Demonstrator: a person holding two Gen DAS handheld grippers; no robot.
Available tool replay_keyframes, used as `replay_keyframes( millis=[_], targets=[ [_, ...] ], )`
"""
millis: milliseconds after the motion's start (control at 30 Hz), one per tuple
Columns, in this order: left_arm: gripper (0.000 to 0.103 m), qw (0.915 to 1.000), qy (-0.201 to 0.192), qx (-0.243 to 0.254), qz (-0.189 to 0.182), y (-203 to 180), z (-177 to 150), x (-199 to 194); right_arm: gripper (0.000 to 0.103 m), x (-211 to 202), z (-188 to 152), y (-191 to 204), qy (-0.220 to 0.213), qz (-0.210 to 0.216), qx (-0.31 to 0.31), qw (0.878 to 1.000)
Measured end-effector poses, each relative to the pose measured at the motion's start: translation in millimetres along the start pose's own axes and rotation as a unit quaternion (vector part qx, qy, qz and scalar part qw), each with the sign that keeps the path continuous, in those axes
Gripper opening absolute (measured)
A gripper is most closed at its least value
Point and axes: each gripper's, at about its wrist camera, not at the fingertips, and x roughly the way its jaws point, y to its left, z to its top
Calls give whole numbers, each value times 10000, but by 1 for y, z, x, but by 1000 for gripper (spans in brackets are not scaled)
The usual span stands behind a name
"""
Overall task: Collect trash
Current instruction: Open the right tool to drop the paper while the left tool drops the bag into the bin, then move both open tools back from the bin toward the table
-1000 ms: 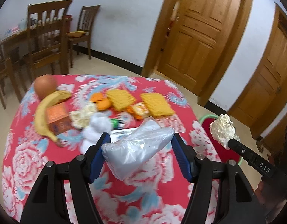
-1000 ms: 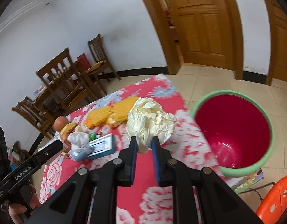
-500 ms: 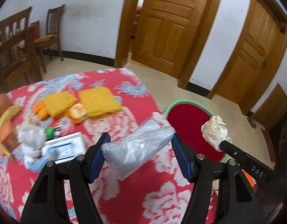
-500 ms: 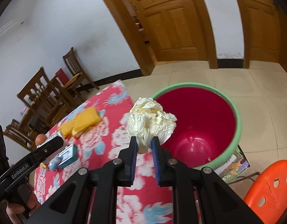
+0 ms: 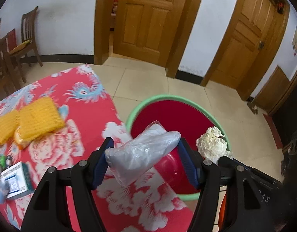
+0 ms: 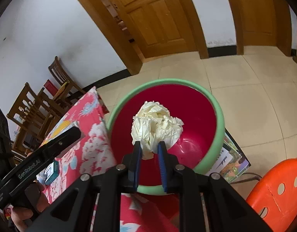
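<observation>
dropping: my right gripper has its jaws just easing apart, the crumpled paper wad still between them, over the red bin.
bag: the clear plastic bag sits clenched in my left gripper, over the bin's near rim beside the table.
do well: i'd carry the left further over the bin's middle before opening.
</observation>
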Motion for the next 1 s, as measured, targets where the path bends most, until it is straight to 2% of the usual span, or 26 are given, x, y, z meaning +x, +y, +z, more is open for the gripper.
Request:
replay_keyframes(
  millis=[100,167,233,500,800,1000],
  targets=[
    [71,9999,110,90,27,-9,1,11,22,4,1,-8,54,-31,109,9999],
    [80,9996,150,236,96,-14,2,16,22,6,1,-14,76,-33,181,9998],
    [84,9989,151,399,180,-21,1,20,23,8,2,-19,93,-37,224,9997],
    [84,9988,208,374,239,-22,-1,22,38,11,4,-29,90,32,410,9991],
    [84,9991,135,102,383,-5,-7,-3,44,3,1,-27,17,81,444,9990],
    [84,9982,-13,5,608,10,-11,-27,49,-1,-3,-18,-16,150,375,9992]
  ],
)
